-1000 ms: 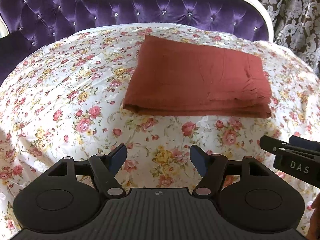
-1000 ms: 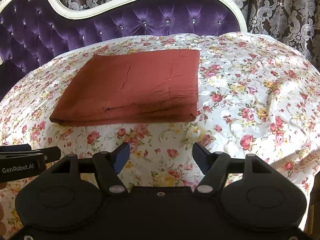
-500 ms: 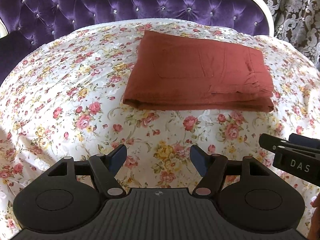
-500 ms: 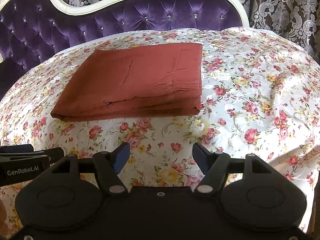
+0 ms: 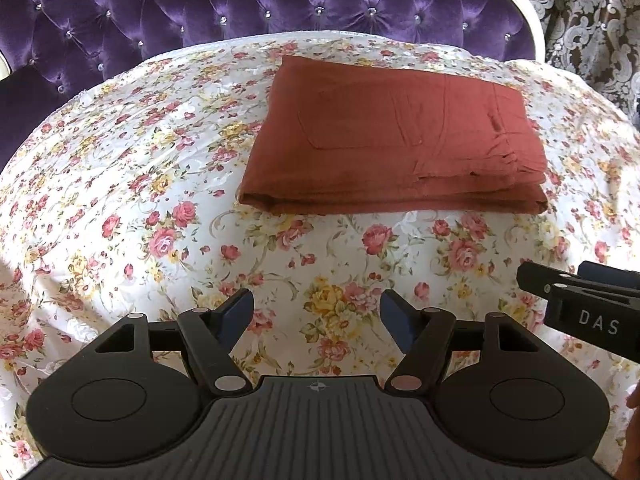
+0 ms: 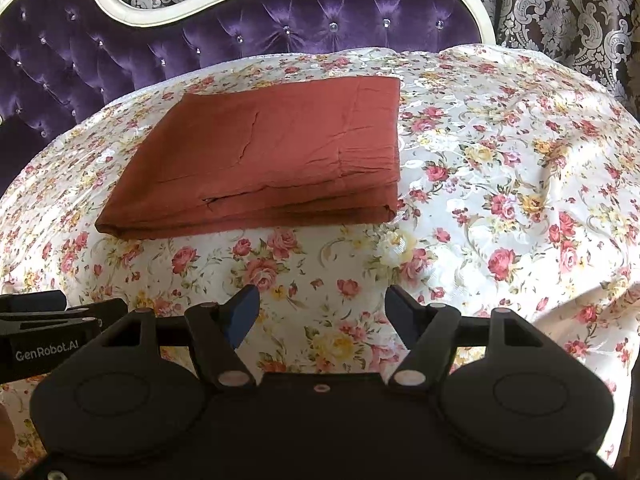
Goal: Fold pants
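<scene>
Over the near edge of the bed (image 5: 120, 208), left claw (image 5: 317, 312) spread wide, holding nothing, fingertips clear of the floral sheet. Beside it, right claw (image 6: 322, 308) — equally spread, empty, hovering above the same near edge. Both level, pointing toward the tufted purple headboard (image 6: 248, 36). Readable on the right claw's side in the left view: "DAS"; on the left claw's side in the right view: "GenRobot.AI". Farther in, toward the headboard edge, rust-red pants (image 5: 396, 140) — folded into a flat rectangle, lying on the sheet, well apart from both claws.
</scene>
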